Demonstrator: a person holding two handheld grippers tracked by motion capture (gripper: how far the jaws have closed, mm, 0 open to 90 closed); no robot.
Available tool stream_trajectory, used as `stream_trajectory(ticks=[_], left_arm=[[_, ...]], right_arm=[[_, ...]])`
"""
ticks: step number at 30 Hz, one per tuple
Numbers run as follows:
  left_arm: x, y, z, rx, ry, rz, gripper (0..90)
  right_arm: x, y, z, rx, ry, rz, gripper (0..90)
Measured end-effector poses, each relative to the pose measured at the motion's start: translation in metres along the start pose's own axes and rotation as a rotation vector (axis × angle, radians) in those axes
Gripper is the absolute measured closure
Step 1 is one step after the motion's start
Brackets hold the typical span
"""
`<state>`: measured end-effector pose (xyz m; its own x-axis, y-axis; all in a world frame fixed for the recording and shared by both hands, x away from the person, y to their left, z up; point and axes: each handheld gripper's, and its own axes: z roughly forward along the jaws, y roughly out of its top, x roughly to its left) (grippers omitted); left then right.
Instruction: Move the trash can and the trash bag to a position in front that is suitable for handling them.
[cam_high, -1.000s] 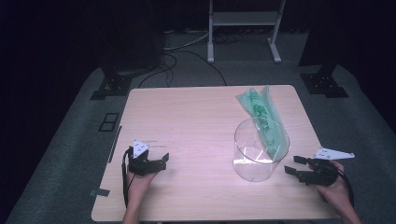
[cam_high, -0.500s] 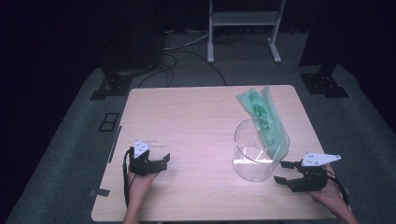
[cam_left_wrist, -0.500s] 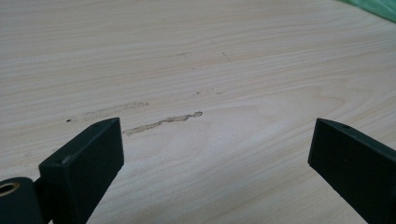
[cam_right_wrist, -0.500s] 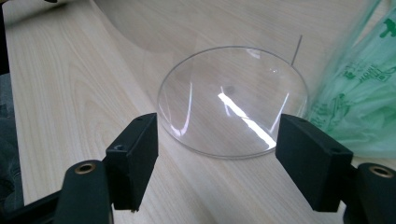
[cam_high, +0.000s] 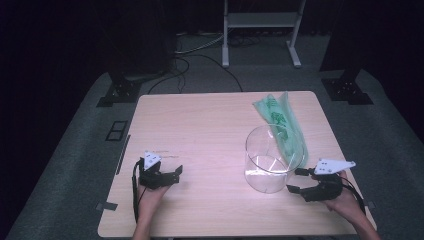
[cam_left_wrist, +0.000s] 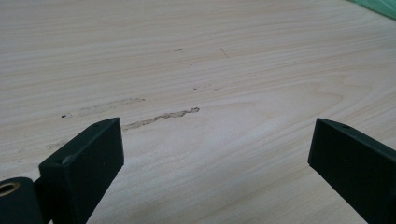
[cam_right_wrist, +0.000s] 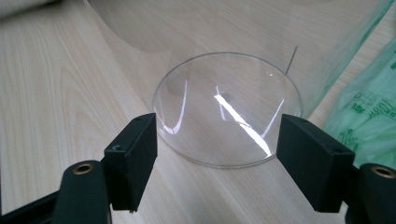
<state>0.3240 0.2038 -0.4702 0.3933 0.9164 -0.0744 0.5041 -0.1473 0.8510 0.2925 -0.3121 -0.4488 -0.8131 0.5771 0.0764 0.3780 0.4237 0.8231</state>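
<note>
Basically, the work in hand looked like the clear glass container (cam_high: 272, 160) near the right front of the table (cam_high: 200, 125), with the green plastic bag (cam_high: 280, 117) lying flat just behind it and partly seen through its wall. The right gripper (cam_high: 298, 181) sat just beside the container's base, jaws spread wide and empty. In the right gripper view the round bottom of the container (cam_right_wrist: 229, 107) was framed between the two jaws, so my read was that the hand had lined up on the base to take the wall or steady it; no contact that I could see. The bag (cam_right_wrist: 369, 116) showed at that view's right edge, close enough that a careless close could have pinched film along with glass. The left gripper (cam_high: 174, 171) rested low over bare wood at the left front, well apart from everything, jaws also wide apart and holding nothing (cam_left_wrist: 210, 140). Probably parked there to keep the lane clear, or waiting to handle the bag.
</note>
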Motion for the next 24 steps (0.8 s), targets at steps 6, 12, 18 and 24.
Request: stream_trajectory(ticks=[6,12,18,24], left_arm=[[0.001,0.000,0.000,-0.003,-0.004,-0.004,2.4],[0.001,0.000,0.000,-0.007,-0.007,-0.015,2.4],[0.004,0.000,-0.001,-0.007,-0.008,-0.022,2.4],[0.005,0.000,-0.001,-0.011,-0.010,-0.027,2.4]], right_arm=[[-0.001,0.013,0.011,0.034,0.005,-0.033,28.5],[0.002,0.031,0.027,0.063,0.015,-0.072,28.6],[0.009,0.051,0.049,0.080,0.037,-0.112,28.7],[0.015,0.063,0.065,0.089,0.057,-0.137,28.7]])
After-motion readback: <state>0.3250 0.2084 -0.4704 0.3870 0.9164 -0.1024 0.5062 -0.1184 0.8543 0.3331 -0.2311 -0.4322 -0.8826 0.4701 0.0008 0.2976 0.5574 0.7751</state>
